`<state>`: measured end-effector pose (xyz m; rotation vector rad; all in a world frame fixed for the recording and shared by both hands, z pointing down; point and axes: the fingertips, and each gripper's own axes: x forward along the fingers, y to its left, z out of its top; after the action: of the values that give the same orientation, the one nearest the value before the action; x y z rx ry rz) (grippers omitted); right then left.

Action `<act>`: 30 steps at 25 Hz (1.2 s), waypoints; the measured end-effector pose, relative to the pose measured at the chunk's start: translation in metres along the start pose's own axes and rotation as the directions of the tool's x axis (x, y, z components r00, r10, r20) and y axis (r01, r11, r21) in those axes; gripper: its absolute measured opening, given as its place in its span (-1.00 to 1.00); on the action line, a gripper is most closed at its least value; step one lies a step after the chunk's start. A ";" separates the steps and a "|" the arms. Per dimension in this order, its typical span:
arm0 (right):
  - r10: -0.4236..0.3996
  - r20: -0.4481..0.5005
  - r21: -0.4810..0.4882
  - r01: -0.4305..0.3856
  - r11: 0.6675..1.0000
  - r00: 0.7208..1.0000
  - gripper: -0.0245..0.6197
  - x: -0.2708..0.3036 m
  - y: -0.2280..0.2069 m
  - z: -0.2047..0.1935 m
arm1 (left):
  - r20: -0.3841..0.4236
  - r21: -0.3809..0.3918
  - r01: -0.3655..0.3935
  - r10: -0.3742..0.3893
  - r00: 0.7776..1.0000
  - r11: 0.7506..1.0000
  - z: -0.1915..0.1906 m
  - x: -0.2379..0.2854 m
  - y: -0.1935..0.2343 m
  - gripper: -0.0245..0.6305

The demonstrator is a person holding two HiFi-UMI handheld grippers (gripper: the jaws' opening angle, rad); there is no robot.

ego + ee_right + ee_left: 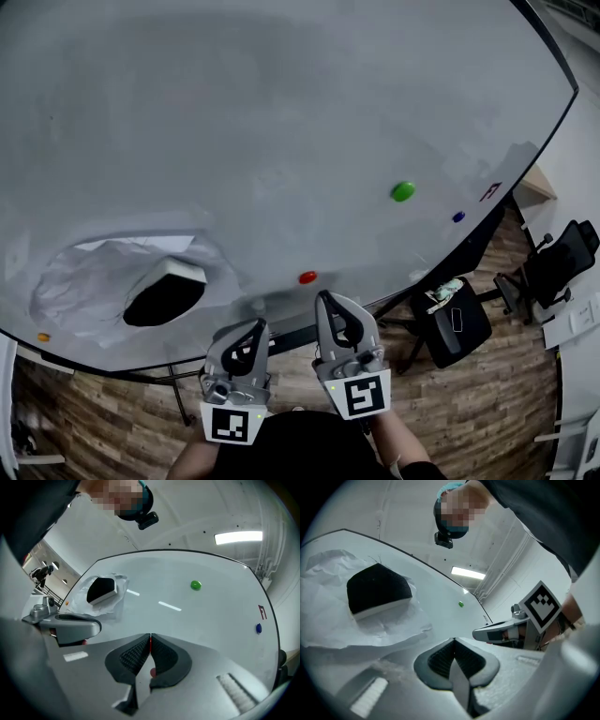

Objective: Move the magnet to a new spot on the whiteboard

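Observation:
A red magnet [307, 277] sticks to the whiteboard [281, 122] near its lower edge. My right gripper [323, 298] is shut, and its tips sit just below and right of that magnet without holding it. In the right gripper view a thin red sliver shows in the slit between the closed pads [140, 656]. My left gripper [258, 323] is beside it on the left, also shut, with nothing in its jaws [453, 644]. A green magnet [402, 191] [195, 585] sits farther up and to the right.
A black eraser [167, 292] lies on crumpled white paper [84, 277] at the board's left. A blue magnet [458, 217] and a small red mark [490, 192] are near the right edge, an orange magnet [43, 337] at far left. An office chair [562, 258] stands on the wooden floor.

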<state>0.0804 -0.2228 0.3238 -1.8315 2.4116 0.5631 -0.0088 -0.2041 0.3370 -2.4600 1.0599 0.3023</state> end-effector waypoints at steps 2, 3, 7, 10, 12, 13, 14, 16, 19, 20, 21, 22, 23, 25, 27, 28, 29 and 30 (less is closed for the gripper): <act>0.003 -0.011 0.001 -0.003 1.000 1.000 -0.85 0.003 0.002 -0.002 | 0.003 -0.004 0.009 -0.009 1.000 1.000 -0.001 0.001 0.001 -0.92; 0.003 -0.015 0.004 -0.003 1.000 1.000 -0.76 0.004 0.002 -0.003 | 0.004 -0.008 0.012 -0.012 1.000 1.000 -0.002 0.001 0.002 -0.92; -0.008 -0.040 0.004 0.009 1.000 0.999 -0.69 0.009 0.002 -0.009 | 0.007 -0.022 0.019 -0.019 1.000 1.000 -0.004 0.001 0.006 -0.92; -0.011 -0.072 -0.002 0.011 1.000 0.997 -0.58 0.015 0.005 -0.015 | 0.009 -0.025 0.031 -0.030 1.000 0.999 -0.006 0.001 0.007 -0.92; -0.021 -0.084 -0.001 0.021 1.000 0.996 -0.55 0.018 0.005 -0.018 | 0.008 -0.028 0.041 -0.041 0.999 0.999 -0.008 0.002 0.008 -0.92; -0.029 -0.086 -0.002 0.028 1.000 0.996 -0.55 0.019 0.004 -0.018 | 0.008 -0.029 0.046 -0.046 0.999 0.999 -0.009 0.002 0.009 -0.92; -0.035 -0.087 -0.005 0.034 0.999 0.996 -0.54 0.020 0.003 -0.018 | 0.007 -0.030 0.050 -0.050 0.999 0.998 -0.010 0.002 0.009 -0.92; -0.038 -0.091 -0.006 0.038 0.999 0.995 -0.51 0.022 0.003 -0.019 | 0.010 -0.033 0.054 -0.054 0.999 0.998 -0.011 0.002 0.011 -0.92; -0.038 -0.092 -0.001 0.038 0.999 0.995 -0.50 0.023 0.004 -0.018 | 0.010 -0.046 0.060 -0.059 0.998 0.997 -0.014 0.003 0.012 -0.92; -0.037 -0.092 0.000 0.037 0.999 0.995 -0.50 0.023 0.004 -0.018 | 0.008 -0.051 0.062 -0.062 0.998 0.997 -0.015 0.003 0.012 -0.92; -0.033 -0.091 0.000 0.034 0.999 0.995 -0.50 0.024 0.005 -0.017 | 0.007 -0.055 0.066 -0.065 0.998 0.996 -0.016 0.003 0.012 -0.92; -0.028 -0.089 -0.002 0.028 1.000 0.996 -0.47 0.024 0.006 -0.016 | 0.007 -0.058 0.069 -0.069 0.998 0.996 -0.017 0.003 0.012 -0.92; -0.024 -0.088 -0.006 0.024 1.000 0.996 -0.45 0.025 0.007 -0.016 | 0.008 -0.059 0.073 -0.073 0.997 0.996 -0.017 0.004 0.012 -0.92; -0.027 -0.092 -0.016 0.025 1.000 0.995 -0.45 0.027 0.008 -0.017 | 0.011 -0.059 0.079 -0.079 0.997 0.995 -0.018 0.004 0.011 -0.92; -0.035 -0.104 -0.014 0.034 0.999 0.994 -0.45 0.028 0.008 -0.020 | 0.015 -0.062 0.081 -0.080 0.997 0.995 -0.017 0.004 0.012 -0.92; -0.040 -0.107 -0.012 0.039 0.999 0.993 -0.46 0.028 0.008 -0.020 | 0.016 -0.062 0.082 -0.082 0.997 0.995 -0.017 0.004 0.012 -0.92; -0.046 -0.107 -0.012 0.044 0.999 0.993 -0.46 0.028 0.007 -0.021 | 0.017 -0.062 0.084 -0.084 0.996 0.995 -0.017 0.004 0.013 -0.92; -0.051 -0.108 -0.013 0.049 0.999 0.993 -0.47 0.029 0.006 -0.021 | 0.018 -0.060 0.086 -0.085 0.996 0.994 -0.018 0.005 0.013 -0.92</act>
<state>0.0696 -0.2546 0.3373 -1.9704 2.4258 0.4855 -0.0151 -0.2235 0.3467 -2.5450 0.9485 0.3305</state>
